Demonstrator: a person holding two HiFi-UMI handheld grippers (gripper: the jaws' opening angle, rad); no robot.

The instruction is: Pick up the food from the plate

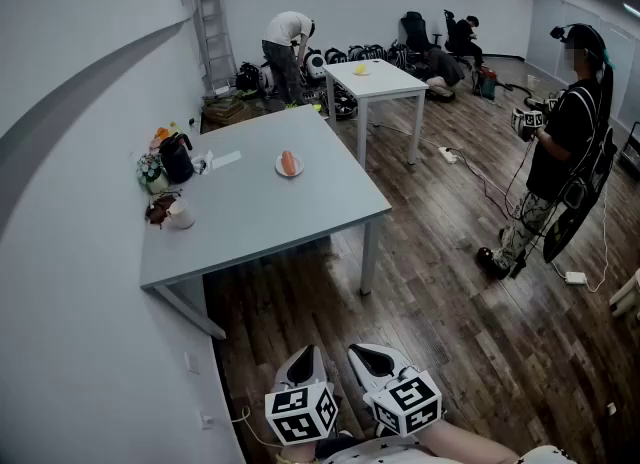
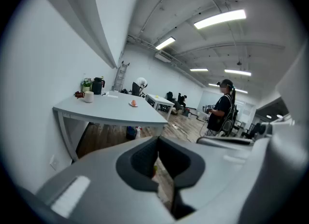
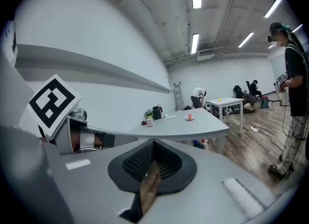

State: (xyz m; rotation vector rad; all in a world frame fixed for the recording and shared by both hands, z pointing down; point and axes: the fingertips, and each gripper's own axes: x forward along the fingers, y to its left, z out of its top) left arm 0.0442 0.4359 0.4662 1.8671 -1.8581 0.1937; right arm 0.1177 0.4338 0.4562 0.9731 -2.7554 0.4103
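- Left hand-held gripper [image 2: 158, 140]: we see its two jaws pressed fully together with nothing between them. It is held low, close to the person's body and well apart from the grey table [image 1: 300, 217].
- Right hand-held gripper [image 3: 153, 143]: its jaws likewise meet at the tips and are empty. In the head view it sits just beside the left one, and both point toward the grey table.
- Food [image 1: 289, 161]: an orange-pink piece lying on a small white plate [image 1: 299, 169]. The plate stands toward the far middle of the grey table, and neither gripper touches it.
- Black jug [image 1: 177, 157] and white cup [image 1: 181, 216]: these stand along the wall-side edge of the grey table, well apart from the plate.
- White table [image 1: 390, 87]: this stands beyond the grey one and carries a yellow item [image 1: 361, 69].
- Standing person [image 1: 560, 152]: at the right, on the wooden floor [image 1: 450, 292].
- Bending person [image 1: 288, 42]: by the far wall, near a ladder [image 1: 212, 32].
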